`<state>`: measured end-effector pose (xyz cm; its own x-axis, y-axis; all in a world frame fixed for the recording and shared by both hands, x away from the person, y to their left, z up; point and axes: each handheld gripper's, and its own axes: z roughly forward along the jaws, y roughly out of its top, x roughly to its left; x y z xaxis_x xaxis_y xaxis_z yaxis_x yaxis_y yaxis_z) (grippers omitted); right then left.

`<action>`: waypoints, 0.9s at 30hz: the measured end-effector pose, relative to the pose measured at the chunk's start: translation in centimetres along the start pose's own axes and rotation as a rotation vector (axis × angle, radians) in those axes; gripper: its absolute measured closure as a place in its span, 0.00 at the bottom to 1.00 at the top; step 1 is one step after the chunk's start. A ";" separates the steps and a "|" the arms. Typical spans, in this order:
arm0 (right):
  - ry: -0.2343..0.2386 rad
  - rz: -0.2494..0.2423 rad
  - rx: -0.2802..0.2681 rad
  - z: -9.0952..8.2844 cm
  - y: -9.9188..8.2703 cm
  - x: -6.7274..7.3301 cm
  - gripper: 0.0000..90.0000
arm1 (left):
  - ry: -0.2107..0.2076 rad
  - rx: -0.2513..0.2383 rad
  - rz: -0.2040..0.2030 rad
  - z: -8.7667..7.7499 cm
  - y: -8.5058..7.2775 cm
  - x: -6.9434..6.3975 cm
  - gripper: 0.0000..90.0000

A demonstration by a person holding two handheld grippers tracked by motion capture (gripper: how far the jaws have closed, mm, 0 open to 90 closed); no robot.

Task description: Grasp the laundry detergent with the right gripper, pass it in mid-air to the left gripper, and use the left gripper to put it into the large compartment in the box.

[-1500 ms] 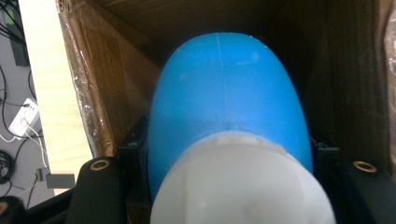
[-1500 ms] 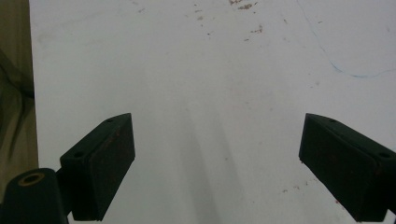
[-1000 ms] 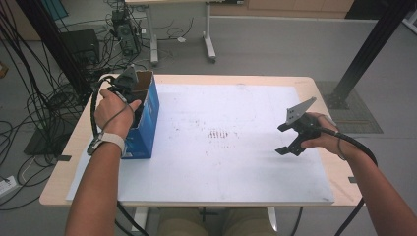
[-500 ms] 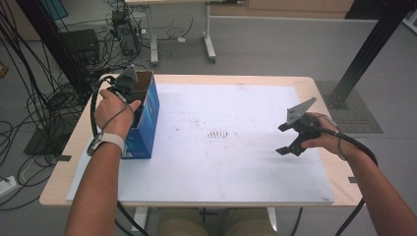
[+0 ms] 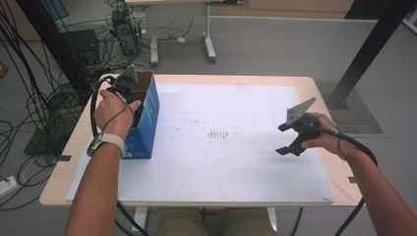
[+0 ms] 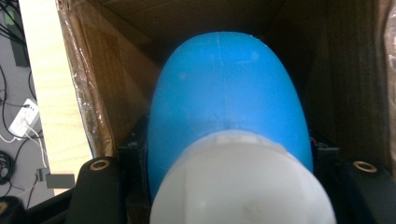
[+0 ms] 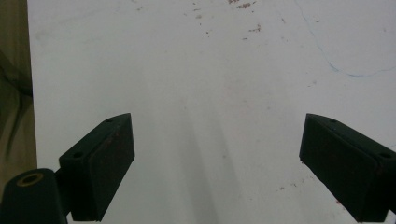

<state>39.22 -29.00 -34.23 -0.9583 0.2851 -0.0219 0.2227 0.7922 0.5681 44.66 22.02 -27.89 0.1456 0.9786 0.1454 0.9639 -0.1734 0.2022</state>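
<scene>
**Item: blue bottle held inside carton — risks & clearances**

- Left gripper (image 5: 129,88): reaches down into the open top of the blue carton (image 5: 145,129), at approx 9 o'clock on the table (image 5: 187,199). Jaws clamped on a blue bottle (image 6: 229,98) w/ white cap (image 6: 240,182); bottle sits inside the carton, cap end toward the gripper camera.
- Right gripper (image 5: 294,136): approx 3 o'clock, above the white mat (image 5: 221,162), jaws spread wide, nothing between them.

Risks (judged):
- Bottle body is smooth & rounded; grip looks to sit near the shoulder, so it may slip or swivel on lifting.
- Brown carton walls (image 6: 88,88) stand close around the bottle and jaws; a tilted pull may snag a wall or flap and drag or tip the carton.
- Carton stands near the table's 9 o'clock edge; a sideways tug that way could push it off. Nothing braces it, right gripper being well apart.

Open room:
- Mat centre through 12 and 6 o'clock is bare save faint marks; ample set-down space.
- Straight up out of the carton is the cleanest exit.
</scene>
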 end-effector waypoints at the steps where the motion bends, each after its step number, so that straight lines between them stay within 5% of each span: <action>1: 0.000 0.001 0.000 0.0 0.0 0.0 0.11 | -0.001 -0.001 0.000 0.0 0.0 0.0 0.41; 27: 0.002 -0.003 0.001 0.1 0.1 0.1 0.11 | 0.000 -0.023 0.008 0.0 0.0 -0.1 0.39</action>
<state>39.21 -28.85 -34.24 -0.9592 0.2819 -0.0217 0.2205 0.7937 0.5670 44.61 21.96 -27.92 0.1537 0.9771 0.1470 0.9573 -0.1841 0.2229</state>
